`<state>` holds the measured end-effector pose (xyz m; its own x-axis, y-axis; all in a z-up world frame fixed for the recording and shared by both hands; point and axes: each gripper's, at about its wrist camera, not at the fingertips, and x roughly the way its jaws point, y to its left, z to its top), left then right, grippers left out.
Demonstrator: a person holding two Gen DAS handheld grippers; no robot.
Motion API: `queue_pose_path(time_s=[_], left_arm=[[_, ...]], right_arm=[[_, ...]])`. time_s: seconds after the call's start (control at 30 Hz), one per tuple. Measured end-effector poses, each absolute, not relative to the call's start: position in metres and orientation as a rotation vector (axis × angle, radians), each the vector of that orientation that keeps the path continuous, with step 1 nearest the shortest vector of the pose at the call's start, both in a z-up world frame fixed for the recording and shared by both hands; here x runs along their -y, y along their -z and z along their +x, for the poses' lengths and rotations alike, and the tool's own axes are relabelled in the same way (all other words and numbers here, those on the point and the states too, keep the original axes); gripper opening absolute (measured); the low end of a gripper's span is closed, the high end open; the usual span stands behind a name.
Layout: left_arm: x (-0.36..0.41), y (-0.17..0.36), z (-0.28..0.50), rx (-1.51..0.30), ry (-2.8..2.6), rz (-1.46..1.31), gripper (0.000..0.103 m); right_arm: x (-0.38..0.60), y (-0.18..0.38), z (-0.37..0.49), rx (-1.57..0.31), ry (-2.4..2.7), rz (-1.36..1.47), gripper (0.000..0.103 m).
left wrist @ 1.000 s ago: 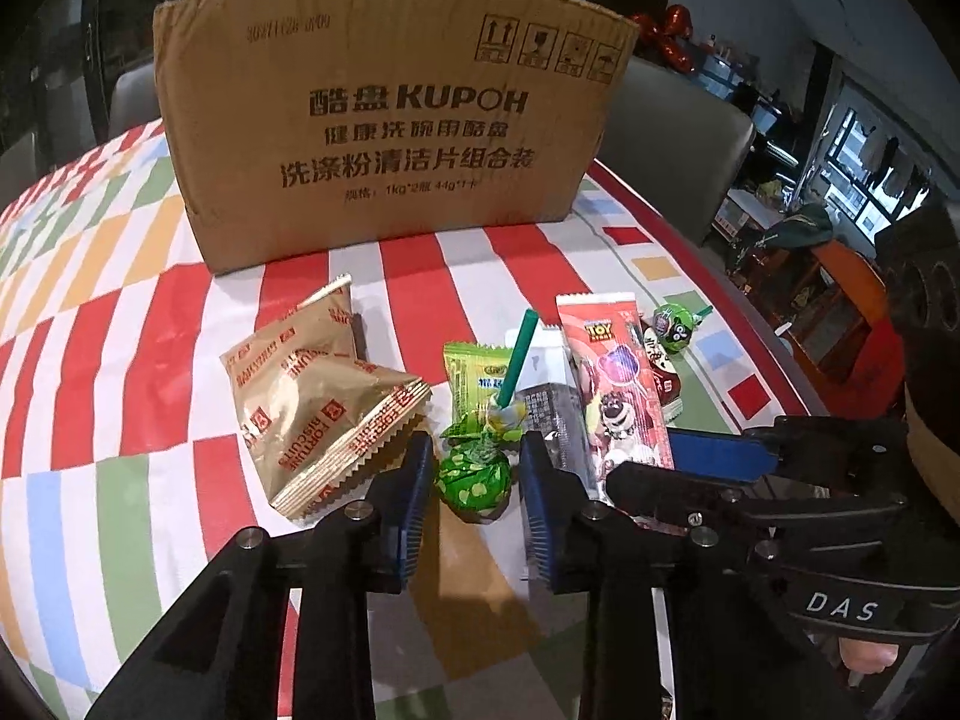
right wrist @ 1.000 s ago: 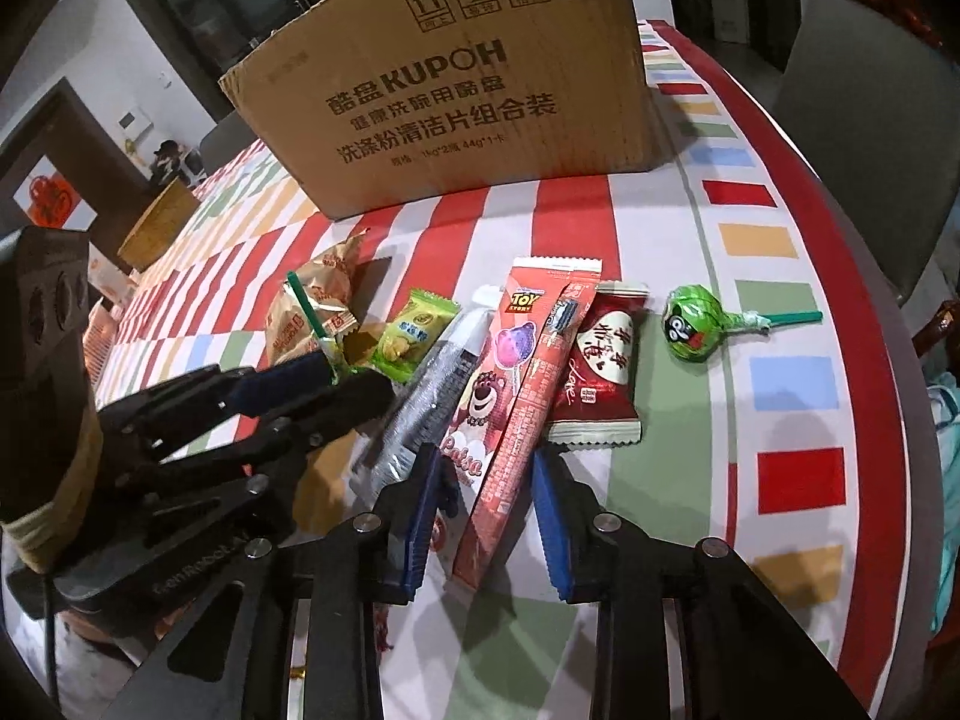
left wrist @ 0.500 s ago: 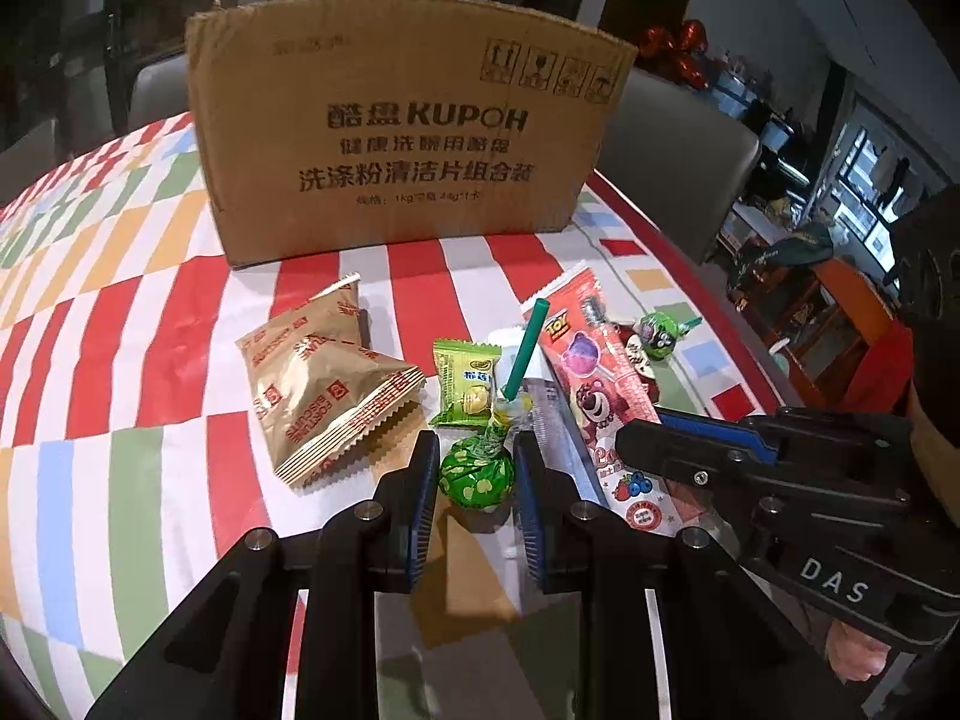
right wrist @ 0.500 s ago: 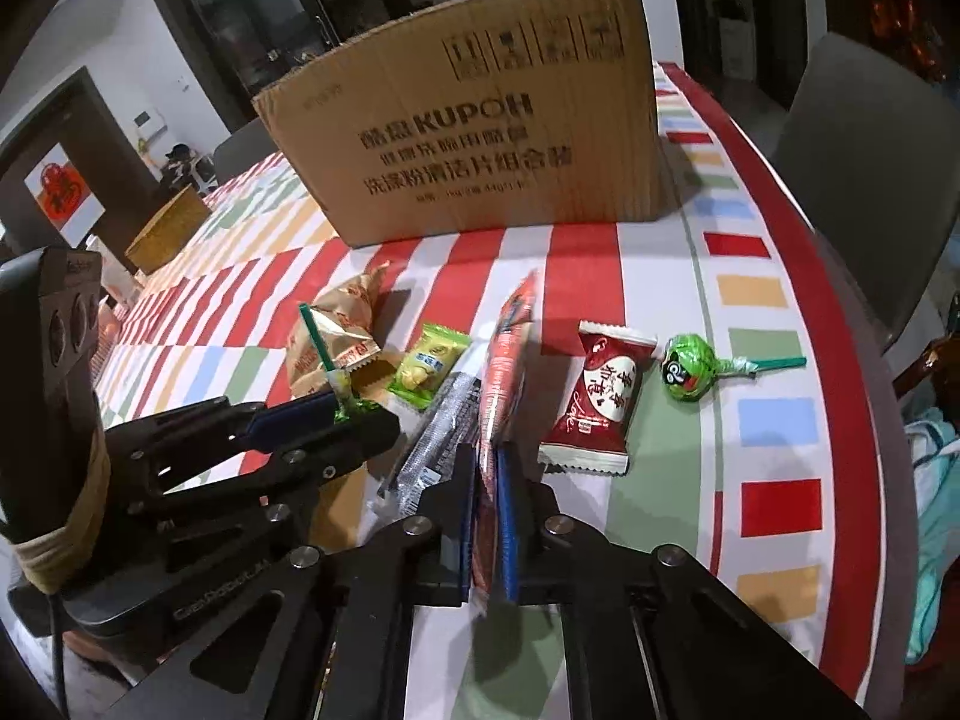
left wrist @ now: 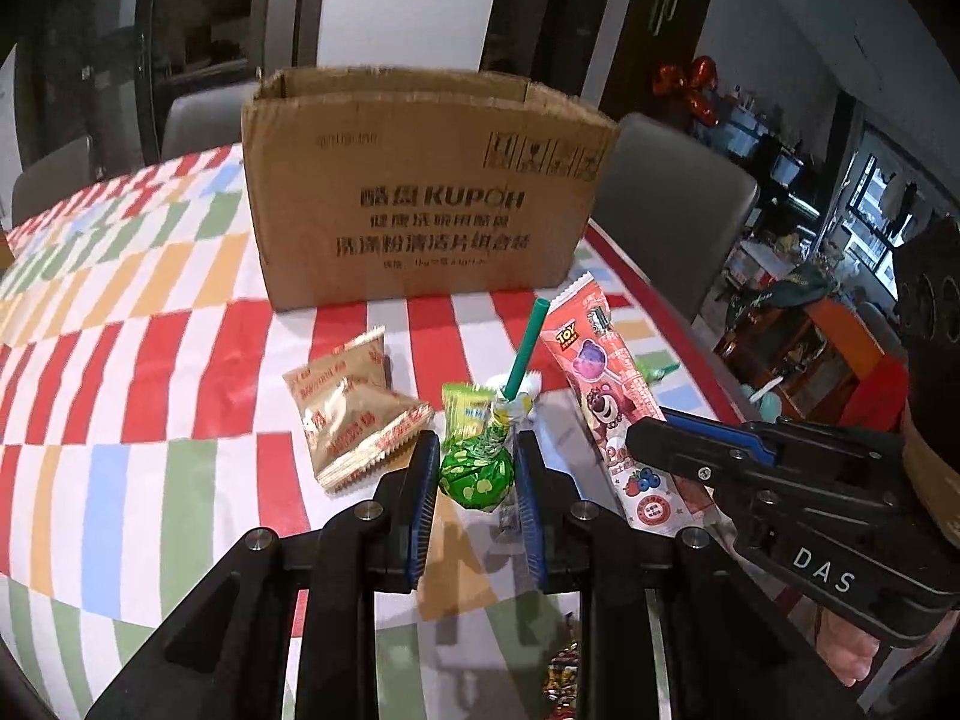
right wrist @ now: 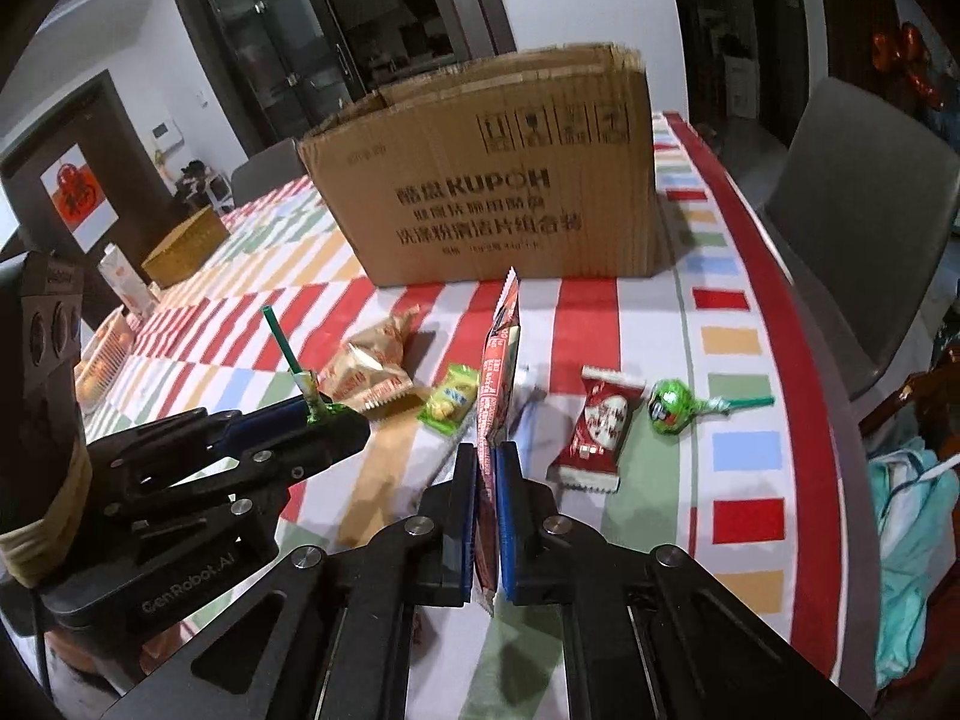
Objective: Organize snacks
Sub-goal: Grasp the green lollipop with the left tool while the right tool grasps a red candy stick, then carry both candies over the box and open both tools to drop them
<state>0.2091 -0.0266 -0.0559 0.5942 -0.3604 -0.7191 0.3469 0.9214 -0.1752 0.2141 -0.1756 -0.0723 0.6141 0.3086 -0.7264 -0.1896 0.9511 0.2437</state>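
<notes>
My left gripper (left wrist: pixel 474 474) is shut on a green lollipop (left wrist: pixel 477 471) with a green stick and holds it above the table. My right gripper (right wrist: pixel 487 483) is shut on a long pink Toy Story candy packet (right wrist: pixel 497 360), held edge-on and raised; the packet also shows in the left wrist view (left wrist: pixel 606 396). An open brown cardboard box (left wrist: pixel 420 192) stands behind the snacks. On the table lie gold packets (left wrist: pixel 354 414), a small green-yellow candy (right wrist: pixel 450 405), a red packet (right wrist: pixel 600 429) and a second green lollipop (right wrist: pixel 672 405).
The table has a striped, checkered cloth (left wrist: pixel 138 360). Its right edge (right wrist: pixel 810 420) is near a grey chair (right wrist: pixel 864 222). A woven box (right wrist: pixel 186 246) and a carton stand at the far left.
Both grippers have risen from the table with their snacks. The right one shut on the pink packet and turned it on edge; the left one shut on the green lollipop.
</notes>
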Motion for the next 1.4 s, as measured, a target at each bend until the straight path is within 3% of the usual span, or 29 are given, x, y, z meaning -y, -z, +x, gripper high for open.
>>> queue_pose_path(time_s=[0.7, 1.4], left_arm=[[0.028, -0.053, 0.236, -0.579, 0.353, 0.018, 0.026], [0.028, -0.087, 0.335, -0.568, 0.321, 0.011, 0.026]], right_arm=[[0.18, -0.028, 0.233, -0.586, -0.311, 0.154, 0.007], [0.18, -0.074, 0.317, -0.509, -0.288, 0.097, 0.007]])
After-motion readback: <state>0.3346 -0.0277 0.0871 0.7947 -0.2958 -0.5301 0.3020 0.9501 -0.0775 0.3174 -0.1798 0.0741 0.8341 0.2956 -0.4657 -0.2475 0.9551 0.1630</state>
